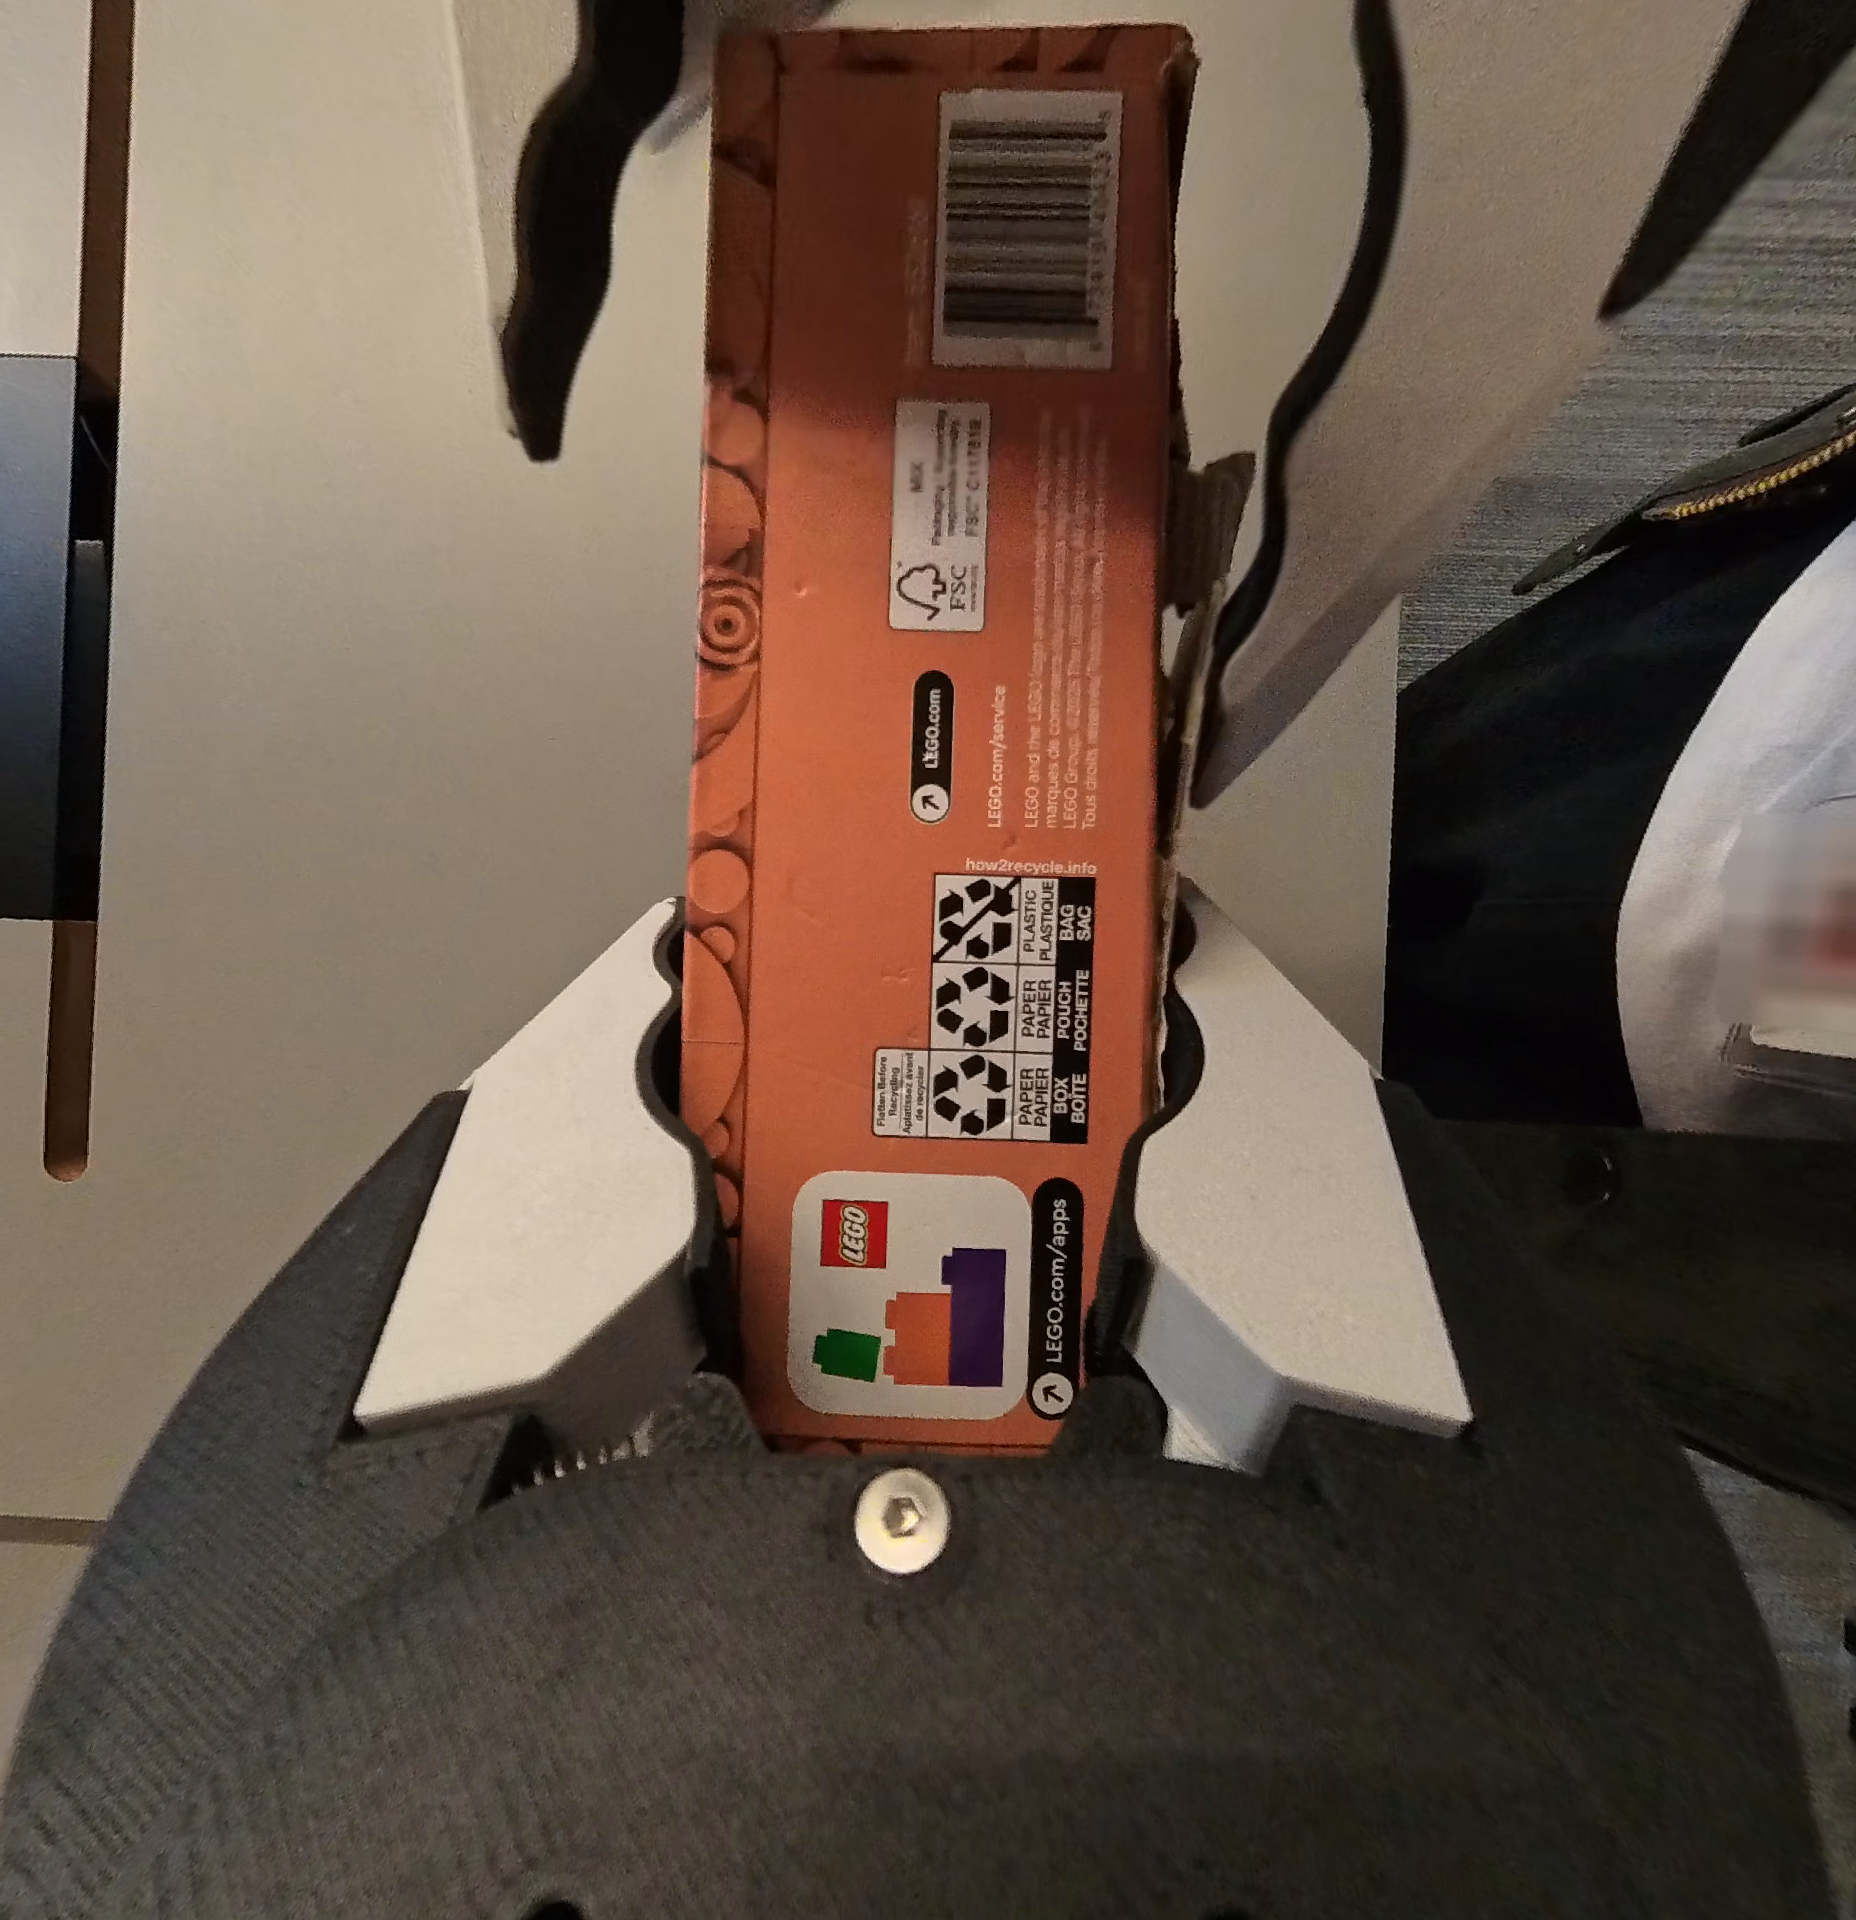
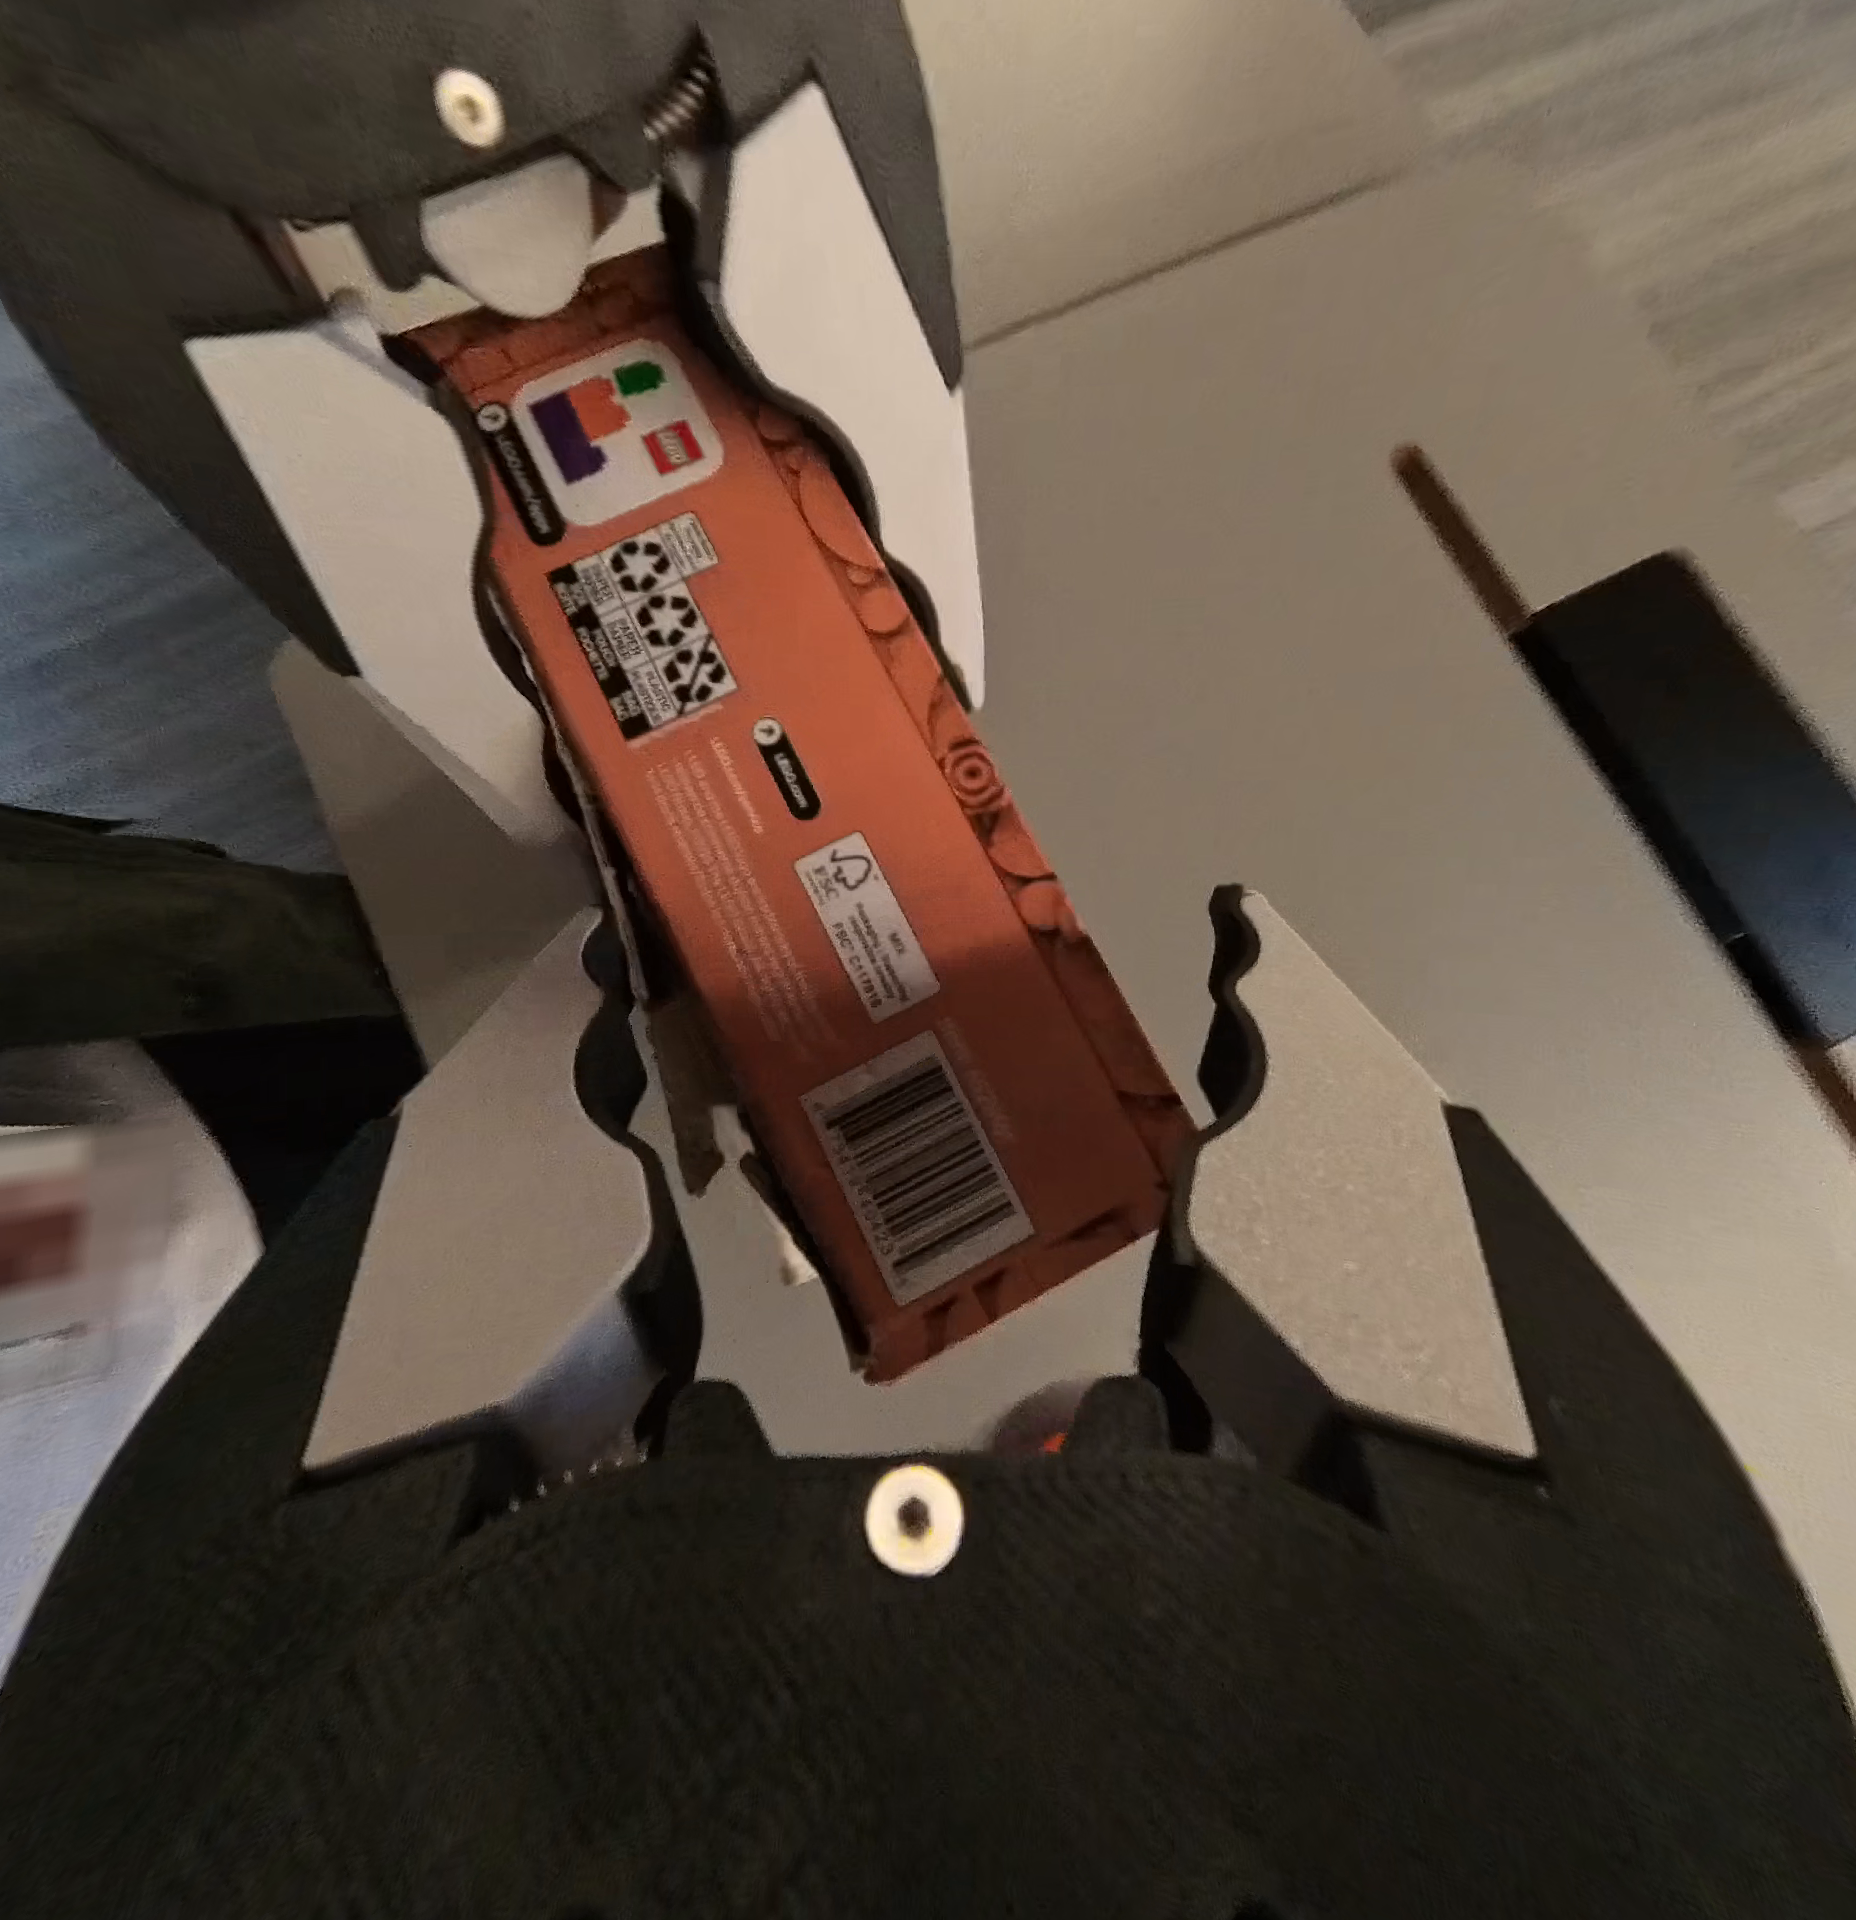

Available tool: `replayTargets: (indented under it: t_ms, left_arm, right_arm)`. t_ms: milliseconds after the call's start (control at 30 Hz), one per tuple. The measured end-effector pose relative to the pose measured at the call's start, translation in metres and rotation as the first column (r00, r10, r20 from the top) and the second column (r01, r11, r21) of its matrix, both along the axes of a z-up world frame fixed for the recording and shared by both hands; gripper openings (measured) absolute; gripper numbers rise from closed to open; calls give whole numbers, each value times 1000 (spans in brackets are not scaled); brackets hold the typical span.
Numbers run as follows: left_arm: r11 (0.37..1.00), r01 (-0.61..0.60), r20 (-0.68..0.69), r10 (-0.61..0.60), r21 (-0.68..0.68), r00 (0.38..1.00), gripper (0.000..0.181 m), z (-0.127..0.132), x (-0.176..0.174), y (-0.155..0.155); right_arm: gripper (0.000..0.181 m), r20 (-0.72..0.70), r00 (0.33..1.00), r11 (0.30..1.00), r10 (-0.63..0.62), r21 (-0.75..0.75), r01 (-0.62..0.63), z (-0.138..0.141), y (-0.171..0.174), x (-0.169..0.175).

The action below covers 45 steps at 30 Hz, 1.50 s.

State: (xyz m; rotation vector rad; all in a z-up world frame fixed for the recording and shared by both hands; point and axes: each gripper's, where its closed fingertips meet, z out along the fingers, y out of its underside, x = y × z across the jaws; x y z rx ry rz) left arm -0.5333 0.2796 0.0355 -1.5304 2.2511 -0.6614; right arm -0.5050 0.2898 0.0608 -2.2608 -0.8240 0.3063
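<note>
Left wrist view: the left claw (image 1: 929, 1039) is pinching the near end of a long orange cardboard toy-brick box (image 1: 934, 727), its two white fingers (image 1: 571, 1174) pressed with their dark wavy pads against the box's narrow sides. The box runs straight out from the claw, printed side up, with a barcode label (image 1: 1028, 223) at its far end and a torn cardboard flap (image 1: 1210, 520) sticking out on its right edge. Beyond the fingertips, the right claw (image 1: 903, 260) reaches in from the far side, spread wide, one finger on either side of the box's far end without clearly touching it. Below lies a pale surface (image 1: 384, 623). To the claw's right is a person's dark zipped jacket (image 1: 1734, 488).

Right wrist view: the right claw (image 2: 924, 1049) is spread around the barcode end of the box (image 2: 851, 831), which lies slanted between its fingers; the right pad (image 2: 1210, 1122) sits just beside the box's corner, and whether it touches is unclear. The left pad stands apart from the box. Straight ahead, the left claw (image 2: 758, 644) grips the far end. A dark block (image 2: 1724, 790) sits on the pale surface (image 2: 1267, 623) to the right.
</note>
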Motion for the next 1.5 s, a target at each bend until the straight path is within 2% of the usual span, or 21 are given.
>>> replayTargets:
  t_ms: [300,400,533,600,667,700,733,800,967,1067,1133,1233,1300,1367,1433,1500]
  left_arm:
    - [998,53,3,-53,39,999,88,0,1,-4]
    - [993,69,-21,-68,91,997,97,1,2,1]
    - [997,72,-80,-70,28,994,100,-3,2,-2]
    - [985,133,-135,-118,107,984,102,-11,-2,1]
    - [961,190,-195,-150,203,969,113,-18,-7,6]
    - [955,194,-202,-149,225,968,110,-18,-7,8]
    - [961,181,-189,-142,208,972,99,-16,-6,8]
    - [966,174,-173,-141,192,975,98,-16,-4,10]
    - [967,167,-158,-138,192,978,96,-15,-4,7]
    - [970,158,-158,-129,186,979,96,-15,-3,8]
    - [971,152,-160,-123,185,979,96,-15,-3,8]
    - [972,145,-156,-117,184,981,96,-15,-3,7]
    - [974,135,-153,-108,180,982,96,-15,-2,6]
    - [977,126,-149,-100,175,984,96,-15,-2,6]
    - [977,125,-146,-100,173,984,96,-15,-1,6]
    - [977,125,-144,-100,175,985,96,-15,-2,5]
  right_arm:
    - [100,-72,994,993,86,-69,-91,-7,-4,-5]
    - [95,-134,987,992,83,-80,-94,-9,-8,-11]
    - [95,-141,987,994,76,-70,-87,-8,-6,-10]
    - [95,-146,987,994,72,-74,-84,-8,-5,-10]
    - [95,-149,986,991,71,-98,-86,-9,-5,-9]
    - [94,-152,985,989,81,-108,-98,-9,-5,-11]
    - [93,-152,984,988,88,-114,-106,-9,-6,-11]
    - [94,-159,984,990,81,-102,-99,-7,-3,-11]
    - [100,-163,981,994,110,39,-105,0,-2,-11]
    - [104,-110,988,986,107,139,-91,11,-4,-7]
    - [104,-91,993,964,71,261,-45,32,-7,5]
    - [99,-190,981,915,-30,391,103,59,-24,28]
    - [110,-213,975,906,-68,396,149,57,-34,32]
    - [137,-151,982,901,-113,402,165,45,-34,29]
    - [141,-108,986,890,-125,428,159,37,-29,22]
    - [140,-142,980,898,-137,400,183,30,-21,17]
